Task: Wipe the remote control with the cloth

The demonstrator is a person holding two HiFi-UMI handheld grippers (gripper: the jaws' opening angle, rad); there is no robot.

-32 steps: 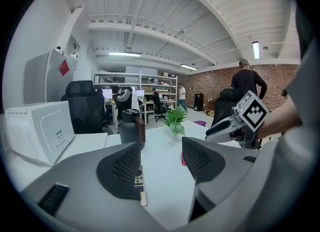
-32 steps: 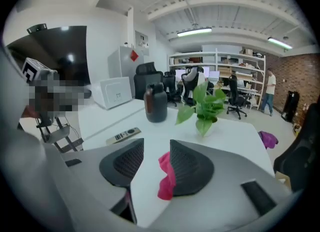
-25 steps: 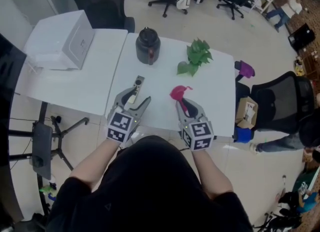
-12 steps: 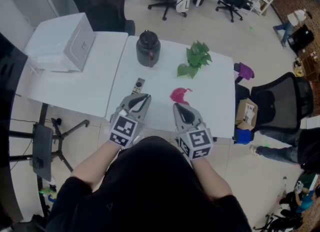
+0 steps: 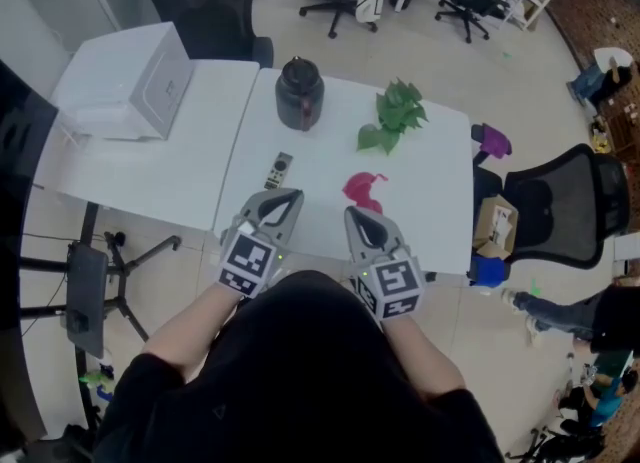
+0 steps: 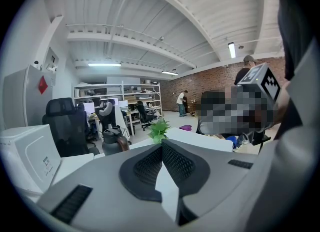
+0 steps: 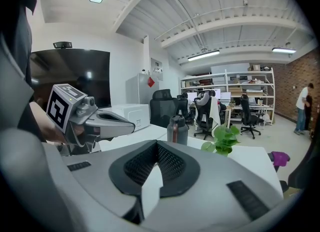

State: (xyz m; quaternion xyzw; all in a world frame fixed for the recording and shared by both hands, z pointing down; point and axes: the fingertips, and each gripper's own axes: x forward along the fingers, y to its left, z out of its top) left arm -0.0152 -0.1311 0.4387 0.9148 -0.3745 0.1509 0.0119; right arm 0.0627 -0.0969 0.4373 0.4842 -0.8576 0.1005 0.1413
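- The remote control (image 5: 281,169) lies on the white table (image 5: 432,191), just left of the frame's centre. The pink cloth (image 5: 362,189) lies crumpled to its right, apart from it.
- The left gripper (image 5: 288,196) has just been closing its jaws, which meet on nothing. The right gripper (image 5: 352,214) has its jaws together, empty.
- Neither thing is held, so wiping seems not in hand. The next move calls for opening the jaws, taking the cloth and steadying the remote.

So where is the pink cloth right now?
In the head view the cloth lies on the white table, right of the remote, just past the right gripper.
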